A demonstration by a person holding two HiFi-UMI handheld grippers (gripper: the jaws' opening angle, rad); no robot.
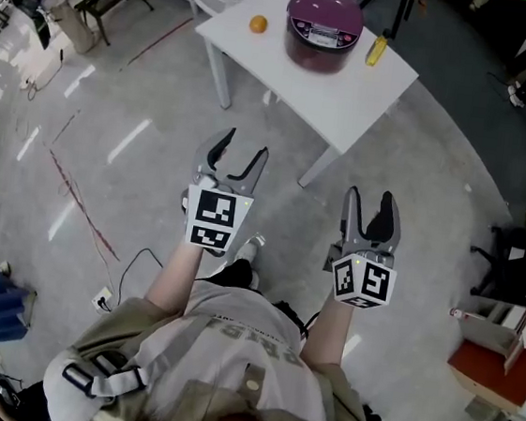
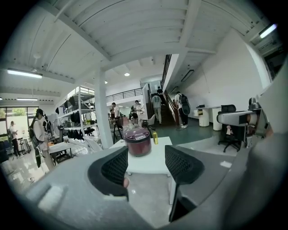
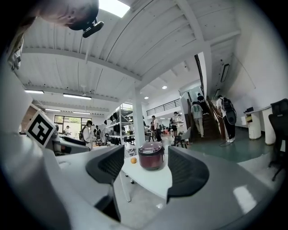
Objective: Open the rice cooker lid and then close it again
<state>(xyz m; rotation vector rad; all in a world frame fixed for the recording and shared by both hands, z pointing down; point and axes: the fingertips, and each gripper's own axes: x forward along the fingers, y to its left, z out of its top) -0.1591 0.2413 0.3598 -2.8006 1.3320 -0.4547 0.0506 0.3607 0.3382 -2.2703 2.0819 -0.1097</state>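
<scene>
bright, even white light falls from long ceiling strip lamps above and left of the jaws in the right gripper view. pale glare streaks mark the glossy grey floor left of the jaws in the head view. both gripper views bulge, corners black, foreground below the jaws soft.

Left gripper, right gripper grey; sleeves olive.
</scene>
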